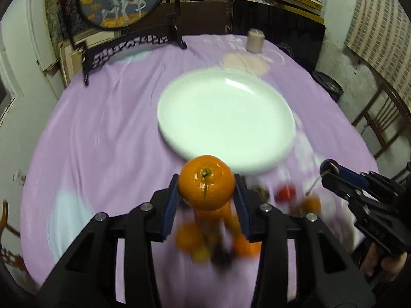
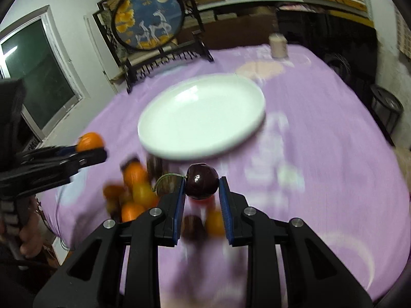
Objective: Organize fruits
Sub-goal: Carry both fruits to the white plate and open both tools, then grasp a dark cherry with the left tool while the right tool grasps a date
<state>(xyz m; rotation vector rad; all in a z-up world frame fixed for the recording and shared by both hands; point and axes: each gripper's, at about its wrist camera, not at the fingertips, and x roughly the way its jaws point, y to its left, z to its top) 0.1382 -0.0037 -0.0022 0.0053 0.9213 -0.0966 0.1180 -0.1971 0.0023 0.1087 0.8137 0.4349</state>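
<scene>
My left gripper (image 1: 206, 182) is shut on a small orange (image 1: 206, 186), stem side up, held above the purple tablecloth. My right gripper (image 2: 202, 182) is shut on a dark red cherry (image 2: 202, 183) whose green stem curls to the left. A white plate (image 1: 226, 120) (image 2: 203, 120) lies just beyond both grippers with nothing on it. Below the fingers lies a blurred pile of oranges and dark fruits (image 1: 218, 241) (image 2: 133, 195). The right gripper (image 1: 331, 169) shows at the right of the left wrist view. In the right wrist view, the left gripper (image 2: 92, 151) comes in from the left with its orange (image 2: 90, 141).
A beige cup (image 1: 255, 40) (image 2: 277, 45) stands at the table's far edge. A round painted screen on a black stand (image 1: 120, 0) (image 2: 149, 18) stands at the back left. A red fruit (image 1: 285, 192) lies near the pile. A wooden chair (image 1: 380, 128) stands to the right.
</scene>
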